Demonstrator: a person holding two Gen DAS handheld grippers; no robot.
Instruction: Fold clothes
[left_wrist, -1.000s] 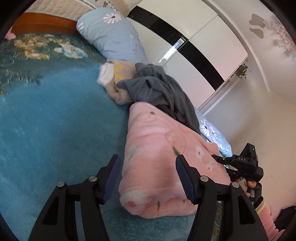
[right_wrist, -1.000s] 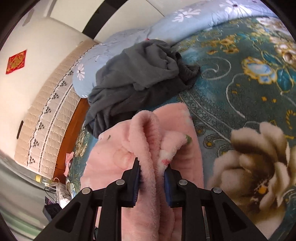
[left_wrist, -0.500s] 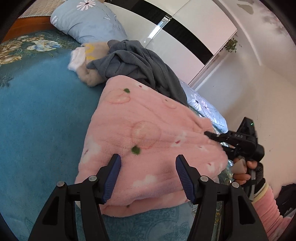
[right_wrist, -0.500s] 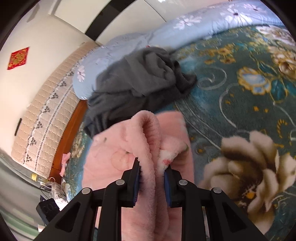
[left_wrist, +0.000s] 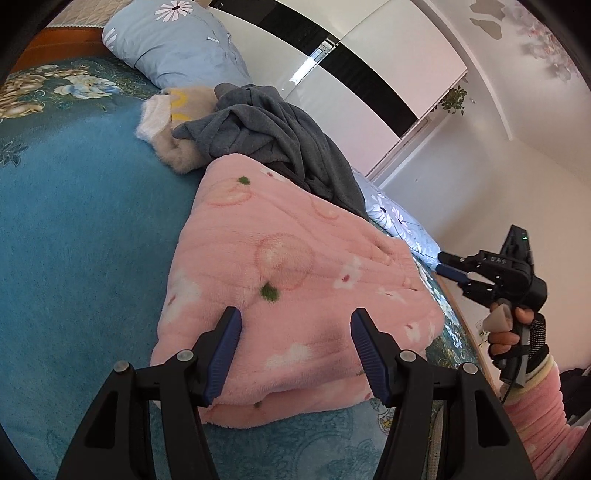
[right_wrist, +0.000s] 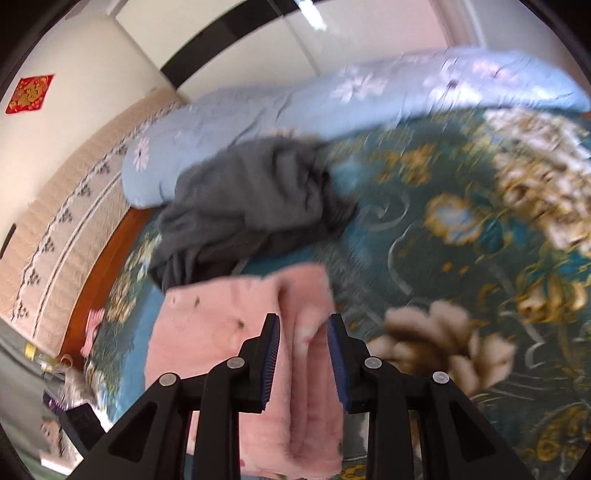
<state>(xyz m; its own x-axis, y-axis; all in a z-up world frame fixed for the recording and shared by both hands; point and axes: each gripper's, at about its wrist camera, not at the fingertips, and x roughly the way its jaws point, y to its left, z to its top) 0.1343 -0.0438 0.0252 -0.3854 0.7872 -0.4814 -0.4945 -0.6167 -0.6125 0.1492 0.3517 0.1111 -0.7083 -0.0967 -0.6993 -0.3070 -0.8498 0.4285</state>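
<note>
Lying folded on the blue floral bed (left_wrist: 74, 229): pink fleece garment (left_wrist: 295, 273). Left gripper (left_wrist: 295, 339), jaws wide, above its near edge. Right gripper (right_wrist: 303, 362), jaws parted around a fold at the garment's right end, grip uncertain through blur. Farther: grey garment (left_wrist: 273, 140), beige garment (left_wrist: 181, 122), pale blue pillow (left_wrist: 177, 44).

Your bed has a blue flowery cover (left_wrist: 74, 229). On it lie a folded pink fluffy garment (left_wrist: 295, 266), a gray heap of clothes (left_wrist: 273, 140), a tan fuzzy one (left_wrist: 184, 151) and a light blue pillow (left_wrist: 177, 48).
</note>
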